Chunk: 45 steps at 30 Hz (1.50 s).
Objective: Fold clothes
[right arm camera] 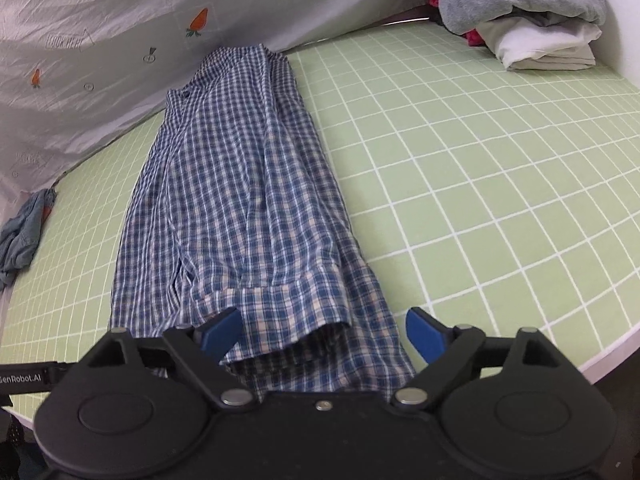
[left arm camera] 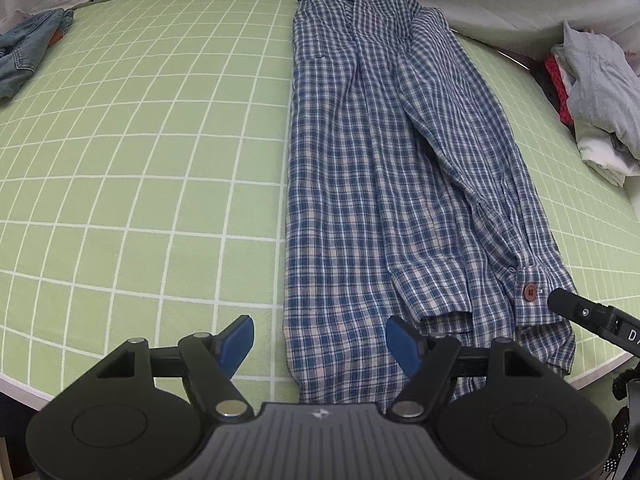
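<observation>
A blue and white plaid shirt (left arm camera: 360,184) (right arm camera: 232,200) lies on the green grid mat (left arm camera: 120,160) (right arm camera: 480,160), folded lengthwise into a long strip with its collar at the far end. A sleeve lies along its top, and the cuff with a brown button (left arm camera: 530,292) rests near the hem. My left gripper (left arm camera: 322,342) hangs open over the hem's left corner, with plaid cloth between the blue pads but not pinched. My right gripper (right arm camera: 323,334) stands open over the hem's right part, its pads clear of the cloth below.
A crumpled denim garment (left arm camera: 24,52) (right arm camera: 20,240) lies at the mat's far left. A stack of grey, white and red clothes (left arm camera: 592,92) (right arm camera: 532,20) sits at the far right. A white sheet with carrot prints (right arm camera: 100,40) rises behind. The table's near edge (right arm camera: 600,360) runs just below the grippers.
</observation>
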Motion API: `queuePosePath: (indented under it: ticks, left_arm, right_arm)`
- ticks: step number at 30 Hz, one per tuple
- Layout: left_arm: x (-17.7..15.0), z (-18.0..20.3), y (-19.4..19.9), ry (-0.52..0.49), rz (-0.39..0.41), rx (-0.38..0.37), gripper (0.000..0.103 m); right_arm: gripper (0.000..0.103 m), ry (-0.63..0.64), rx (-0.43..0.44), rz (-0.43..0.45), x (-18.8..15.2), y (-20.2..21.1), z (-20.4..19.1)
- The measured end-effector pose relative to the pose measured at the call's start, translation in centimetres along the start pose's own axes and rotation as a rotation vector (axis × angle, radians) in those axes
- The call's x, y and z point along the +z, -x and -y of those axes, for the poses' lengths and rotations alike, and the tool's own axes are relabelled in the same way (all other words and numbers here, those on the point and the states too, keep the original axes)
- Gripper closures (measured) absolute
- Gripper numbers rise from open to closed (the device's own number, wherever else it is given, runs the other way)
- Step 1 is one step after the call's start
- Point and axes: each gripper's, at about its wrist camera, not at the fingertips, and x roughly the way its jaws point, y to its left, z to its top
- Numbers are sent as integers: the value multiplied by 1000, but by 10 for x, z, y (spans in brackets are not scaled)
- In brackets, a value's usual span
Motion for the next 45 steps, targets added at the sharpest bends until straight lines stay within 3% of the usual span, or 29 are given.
queuePosePath:
  ticks: [9, 19, 23, 29, 34, 45]
  left_arm:
    - [-17, 13, -9, -9, -30, -2, 30]
    - [-27, 25, -15, -11, -30, 14, 30]
    - [-22, 22, -6, 38, 2, 8, 30]
    - [-8, 17, 1, 118, 54, 0, 29]
    - [-3, 17, -3, 191, 82, -1, 29]
    - [-12, 23, -10, 118, 21, 79, 29]
  right_arm:
    - [9, 57, 37, -93, -9, -18, 4]
    - [8, 131, 46, -128, -11, -28, -1]
    - [9, 104, 82, -141, -5, -24, 5]
    - [8, 131, 114, -57, 11, -6, 10]
    - [7, 135, 130, -75, 17, -18, 14]
    - [7, 147, 102, -165, -3, -37, 9]
